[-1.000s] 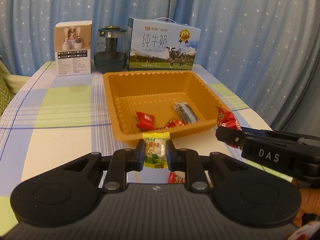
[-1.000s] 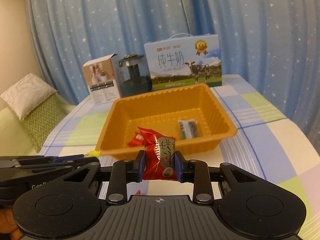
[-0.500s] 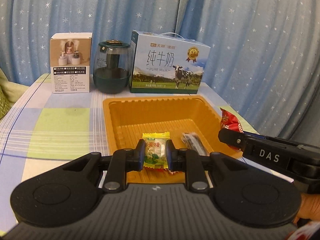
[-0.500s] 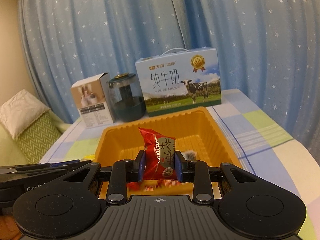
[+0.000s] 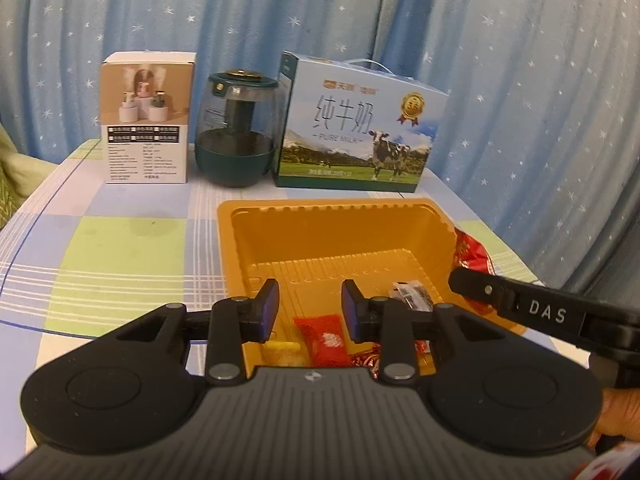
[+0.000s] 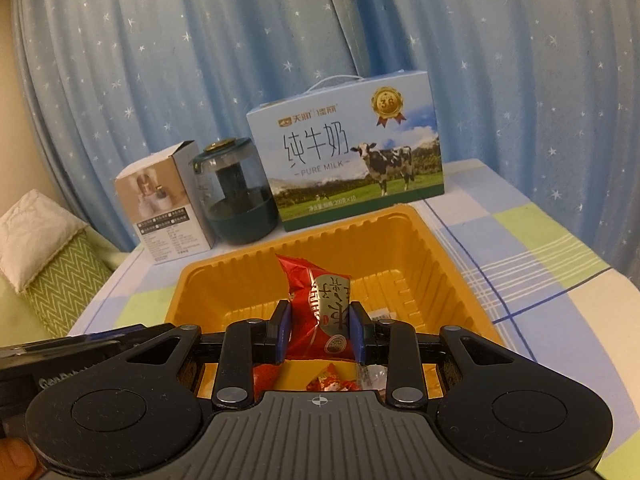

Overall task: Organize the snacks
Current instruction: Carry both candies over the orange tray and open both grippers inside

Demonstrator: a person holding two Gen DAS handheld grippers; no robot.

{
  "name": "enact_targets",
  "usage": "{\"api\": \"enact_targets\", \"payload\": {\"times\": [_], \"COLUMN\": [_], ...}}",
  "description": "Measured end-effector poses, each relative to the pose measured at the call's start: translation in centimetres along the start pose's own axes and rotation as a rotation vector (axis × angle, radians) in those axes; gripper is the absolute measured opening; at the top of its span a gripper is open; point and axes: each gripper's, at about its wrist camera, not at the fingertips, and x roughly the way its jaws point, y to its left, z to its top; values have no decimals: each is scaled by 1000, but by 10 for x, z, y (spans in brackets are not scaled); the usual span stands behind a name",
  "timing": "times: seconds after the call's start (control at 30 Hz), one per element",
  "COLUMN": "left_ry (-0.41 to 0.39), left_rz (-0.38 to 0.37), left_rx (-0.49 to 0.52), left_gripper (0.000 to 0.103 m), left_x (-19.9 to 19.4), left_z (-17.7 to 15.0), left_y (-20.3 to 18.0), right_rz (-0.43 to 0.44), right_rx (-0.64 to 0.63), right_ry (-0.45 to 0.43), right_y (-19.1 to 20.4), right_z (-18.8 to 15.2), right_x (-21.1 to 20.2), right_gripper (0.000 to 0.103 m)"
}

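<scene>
An orange plastic tray (image 5: 320, 240) sits mid-table; it also shows in the right wrist view (image 6: 304, 256). My left gripper (image 5: 310, 310) is open and empty above the tray's near end. Below it lie a yellow-green candy (image 5: 285, 350), a red candy (image 5: 326, 340) and a dark wrapped snack (image 5: 414, 294). My right gripper (image 6: 319, 330) is shut on a red snack packet (image 6: 320, 304) over the tray. That gripper also shows in the left wrist view (image 5: 540, 312), with the red packet (image 5: 472, 254) at its tip.
At the table's back stand a white product box (image 5: 146, 120), a dark green glass jar (image 5: 236, 130) and a blue milk carton (image 5: 360, 132). A blue starred curtain hangs behind. A green zigzag cushion (image 6: 52, 280) lies left of the table.
My left gripper opened and the yellow-green candy dropped into the tray. Both grippers moved forward over the tray; the right one still holds the red packet.
</scene>
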Motion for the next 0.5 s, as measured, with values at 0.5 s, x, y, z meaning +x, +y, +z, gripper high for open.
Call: {"api": "enact_targets", "payload": {"times": [0.5], "left_ry": [4], "left_rz": [28], "left_rx": [-25], "left_gripper": [30], "left_x": [-10], "left_z": [-4], "left_y": [14], "right_rz": [100], "right_rx": [41], "right_ry": [1], "right_y": [5], "right_z": [2], "right_x": [9], "right_gripper": [31]}}
